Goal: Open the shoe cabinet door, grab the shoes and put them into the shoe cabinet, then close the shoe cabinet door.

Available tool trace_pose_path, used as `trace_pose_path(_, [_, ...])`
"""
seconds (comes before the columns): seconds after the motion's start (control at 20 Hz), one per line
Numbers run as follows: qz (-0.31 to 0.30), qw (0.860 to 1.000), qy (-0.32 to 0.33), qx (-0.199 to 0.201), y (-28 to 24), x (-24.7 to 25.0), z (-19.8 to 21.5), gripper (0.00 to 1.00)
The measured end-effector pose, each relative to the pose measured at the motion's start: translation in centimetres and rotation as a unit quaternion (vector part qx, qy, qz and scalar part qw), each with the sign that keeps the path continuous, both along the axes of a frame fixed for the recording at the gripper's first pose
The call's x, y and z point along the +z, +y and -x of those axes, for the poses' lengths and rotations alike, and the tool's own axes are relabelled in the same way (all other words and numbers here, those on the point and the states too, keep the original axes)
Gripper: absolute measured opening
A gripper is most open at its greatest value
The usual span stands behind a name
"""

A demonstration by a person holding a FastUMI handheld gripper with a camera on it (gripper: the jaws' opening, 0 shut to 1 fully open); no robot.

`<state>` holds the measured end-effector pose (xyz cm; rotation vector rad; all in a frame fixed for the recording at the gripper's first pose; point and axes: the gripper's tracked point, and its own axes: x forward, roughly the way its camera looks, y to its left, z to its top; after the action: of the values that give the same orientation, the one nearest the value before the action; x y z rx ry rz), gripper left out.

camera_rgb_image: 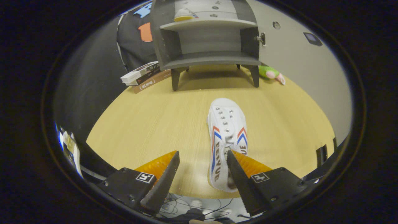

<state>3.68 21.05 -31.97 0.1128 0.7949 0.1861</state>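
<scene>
The shoe cabinet (209, 40) is standing open at the far end of the wooden table (146, 124), its door (298, 62) swung aside to the right, and one shoe (184, 15) with a yellow sole is already sitting on the upper shelf, so the work is sitting in the grabbing step for the second shoe. The gripper (202, 157) is hovering low over the near edge of the table with its fingers spread wide and holding nothing. The white sneaker (227, 137) with red and blue stripes is lying toe toward the cabinet, its heel end just by the right finger rather than centred in the gap. The next move is likely calling for a shift to the right so both fingers are straddling the heel before closing. A stack of books (144, 76) and a green plush toy (270, 73) are lying beside the cabinet legs, well clear of the path.
</scene>
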Motion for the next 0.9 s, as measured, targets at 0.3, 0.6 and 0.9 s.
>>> trace_pose_path(0.3, [-0.064, 0.997, 0.023, -0.037, 1.2, -1.1, -2.7, 0.97])
trace_pose_path(0.6, [-0.034, 0.999, 0.016, -0.029, 1.5, -1.6, -4.0, 0.97])
trace_pose_path(0.9, [-0.030, 0.995, 0.042, -0.083, -1.1, -1.7, -4.8, 0.50])
